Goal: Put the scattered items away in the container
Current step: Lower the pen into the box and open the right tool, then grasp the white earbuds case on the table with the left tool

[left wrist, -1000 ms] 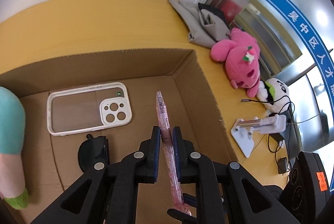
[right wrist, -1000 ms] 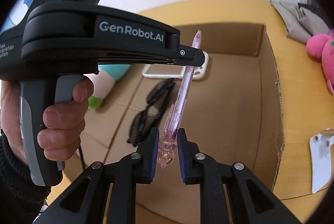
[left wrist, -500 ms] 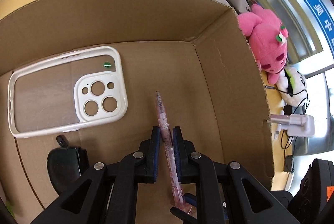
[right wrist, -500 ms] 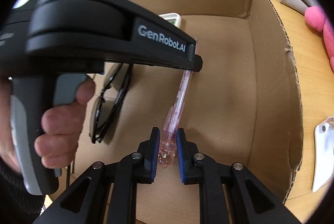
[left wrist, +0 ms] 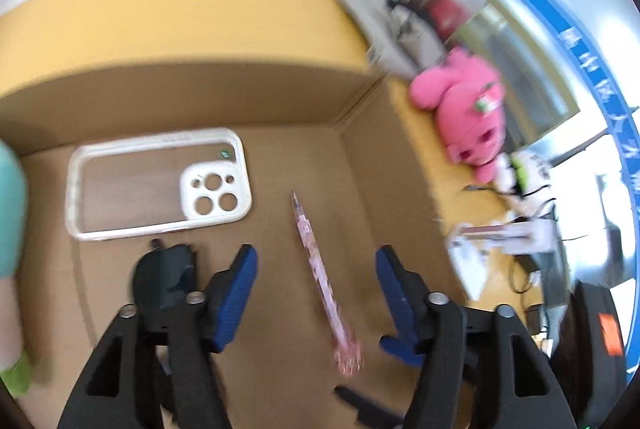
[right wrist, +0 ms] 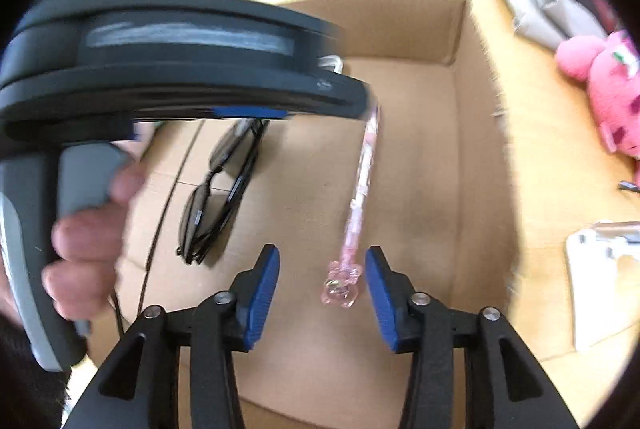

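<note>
Yellow table [left wrist: 200, 13], cardboard box [left wrist: 372, 165], pink plush [left wrist: 468, 117], white stand [left wrist: 500, 237]

Black two-finger grippers: left gripper [left wrist: 316, 273], right gripper [right wrist: 322, 279]; blue ribbed pads [right wrist: 264, 293], silver screws, grey handle, dark sleeve.

From the left wrist camera I see my left gripper [left wrist: 316, 265] with its jaws opening, blue pads clear of the pink pen [left wrist: 318, 271] lying between them over the cardboard box [left wrist: 180, 89] floor. A white phone case [left wrist: 156, 183] lies flat in the box; dark sunglasses [left wrist: 166, 275] sit just below it. A pink plush toy [left wrist: 468, 109] rests on the yellow table [left wrist: 160, 17] outside. The picture is blurred.
</note>
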Motion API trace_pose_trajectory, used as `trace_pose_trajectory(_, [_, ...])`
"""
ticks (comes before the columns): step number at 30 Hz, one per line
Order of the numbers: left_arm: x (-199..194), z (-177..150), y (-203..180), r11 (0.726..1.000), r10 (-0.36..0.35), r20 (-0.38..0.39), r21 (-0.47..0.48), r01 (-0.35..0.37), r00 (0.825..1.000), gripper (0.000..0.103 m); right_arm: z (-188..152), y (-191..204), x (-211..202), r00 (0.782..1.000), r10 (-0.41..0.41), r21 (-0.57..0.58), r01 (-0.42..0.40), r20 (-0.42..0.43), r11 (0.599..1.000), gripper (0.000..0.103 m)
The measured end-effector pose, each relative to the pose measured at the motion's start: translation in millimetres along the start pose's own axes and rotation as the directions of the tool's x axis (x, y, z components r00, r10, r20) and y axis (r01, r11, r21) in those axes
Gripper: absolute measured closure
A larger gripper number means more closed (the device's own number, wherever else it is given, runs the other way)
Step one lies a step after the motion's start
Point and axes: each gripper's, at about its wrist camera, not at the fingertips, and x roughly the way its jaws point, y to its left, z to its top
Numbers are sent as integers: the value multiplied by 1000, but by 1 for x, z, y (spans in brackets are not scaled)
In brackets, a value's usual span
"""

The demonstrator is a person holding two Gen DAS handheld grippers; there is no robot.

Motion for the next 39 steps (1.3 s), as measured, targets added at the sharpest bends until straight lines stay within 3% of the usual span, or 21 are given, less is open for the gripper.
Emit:
trace_pose_trajectory(4, [-78,-34,1,998,37,172,42,-45,984,18,-25,2,-43,993,2,15,-4,116,1000,41])
trace_pose_trajectory(8, [-146,-89,9,988,102,292,79,-130,951,10,-50,2,-70,974,69,40,-80,215,996,38])
trace_pose_trajectory(13, [-193,-169,42,964,233,333,42,-262,913,8,-68,28,-72,955,143,25,-154,258,988,36])
trace_pose_trajectory(19, [-173,-242,78,932,350,219,12,-361,911,8,-101,63,-71,956,190,-42,-185,224,982,36])
trace_pose_trajectory(20, [-168,-250,76,913,390,242,25,-408,889,8,-104,68,-72,955,179,-55,-170,235,984,36])
trace_pose_trajectory(21, [-162,-254,74,899,415,234,41,-435,879,8,-108,70,-75,955,176,-66,-165,237,984,36])
trace_pose_trajectory(24, [-148,-266,75,910,396,190,52,-412,898,11,-117,75,-87,942,207,-87,-190,266,978,36])
trace_pose_trajectory(28, [-131,-277,74,926,358,151,71,-371,921,11,-129,77,-103,937,187,-128,-155,296,980,36])
trace_pose_trajectory(32, [-112,-270,85,930,359,109,36,-365,927,22,-140,73,-95,947,184,-97,-164,263,982,36])
trace_pose_trajectory(34, [-101,-269,92,919,394,65,4,-395,917,37,-145,72,-88,954,180,-80,-166,240,983,36])
trace_pose_trajectory(35, [-98,-268,93,906,423,69,9,-424,904,42,-148,73,-85,956,182,-78,-168,230,983,36])
trace_pose_trajectory(37, [-94,-268,93,900,433,70,16,-435,899,52,-153,74,-82,959,184,-82,-170,217,982,36])
trace_pose_trajectory(39, [-93,-267,93,907,418,69,20,-420,906,56,-157,76,-79,960,191,-85,-177,205,981,36])
